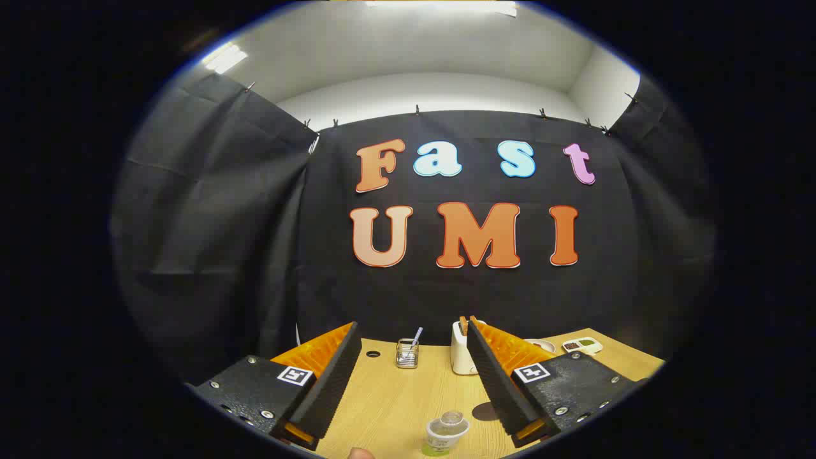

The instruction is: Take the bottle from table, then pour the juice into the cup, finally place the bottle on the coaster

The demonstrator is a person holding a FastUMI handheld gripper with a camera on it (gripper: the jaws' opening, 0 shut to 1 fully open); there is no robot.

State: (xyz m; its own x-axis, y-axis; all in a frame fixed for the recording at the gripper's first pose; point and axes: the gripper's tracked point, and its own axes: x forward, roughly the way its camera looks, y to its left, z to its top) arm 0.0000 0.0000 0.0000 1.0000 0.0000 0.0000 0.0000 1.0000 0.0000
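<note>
A small clear bottle [446, 433] with an open neck and greenish juice at its bottom stands on the wooden table [395, 401], low between the bases of my two fingers. My gripper [411, 326] is open and holds nothing; its fingers reach past the bottle without touching it. Beyond the fingertips stands a small glass cup [407, 354] with a thin stick in it. A dark round patch [486, 411], possibly the coaster, lies by the right finger and is partly hidden by it.
A white toaster-like box [460, 357] stands just right of the cup, against the right fingertip. Further right are a small plate [543, 345] and a white divided dish [582, 345]. A fingertip [362, 453] of a person shows near the bottle. The black cloth wall closes the table's back.
</note>
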